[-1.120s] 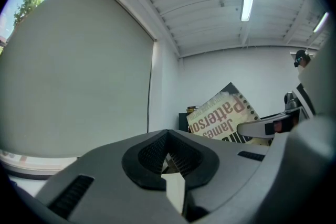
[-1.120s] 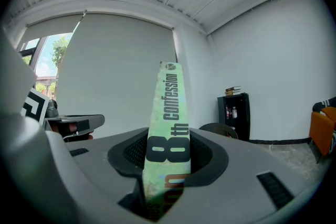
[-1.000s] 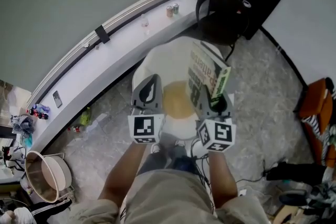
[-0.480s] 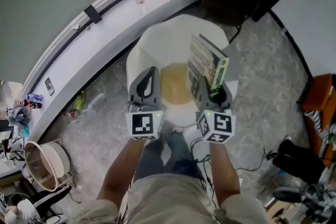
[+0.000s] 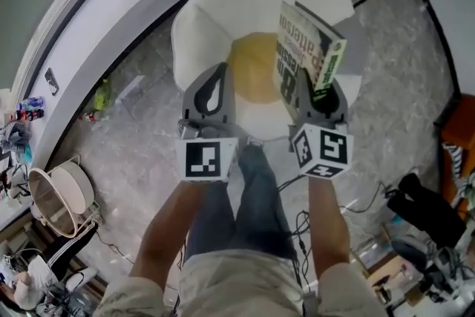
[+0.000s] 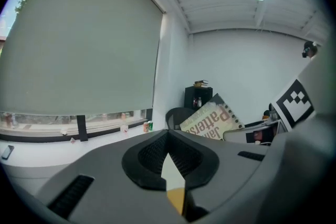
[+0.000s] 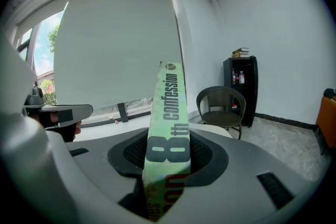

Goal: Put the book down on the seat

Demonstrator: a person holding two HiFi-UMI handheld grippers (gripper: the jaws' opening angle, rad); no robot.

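Note:
In the head view a white round-backed chair (image 5: 215,4) with a yellow seat pad (image 5: 252,70) stands just beyond my grippers. My right gripper (image 5: 320,96) is shut on the lower end of a green-spined paperback book (image 5: 308,56), which stands upright above the seat's right side. The right gripper view shows the book's spine (image 7: 169,118) rising from between the jaws of my right gripper (image 7: 168,165). My left gripper (image 5: 211,96) hovers over the seat's front left, shut and empty. In the left gripper view the left gripper (image 6: 170,176) shows only a thin slit, with the book's cover (image 6: 210,118) beyond.
A curved white window ledge (image 5: 74,48) runs along the left. On the floor are a round basin (image 5: 63,197) at left, cables (image 5: 371,197) and dark bags (image 5: 427,208) at right. A dark wicker chair (image 7: 223,105) and a black shelf (image 7: 240,84) stand beyond. The person's legs are below.
Both grippers have come forward over the chair's front, the book still held upright in the right one. The view has tilted down, so the chair sits nearer the grippers.

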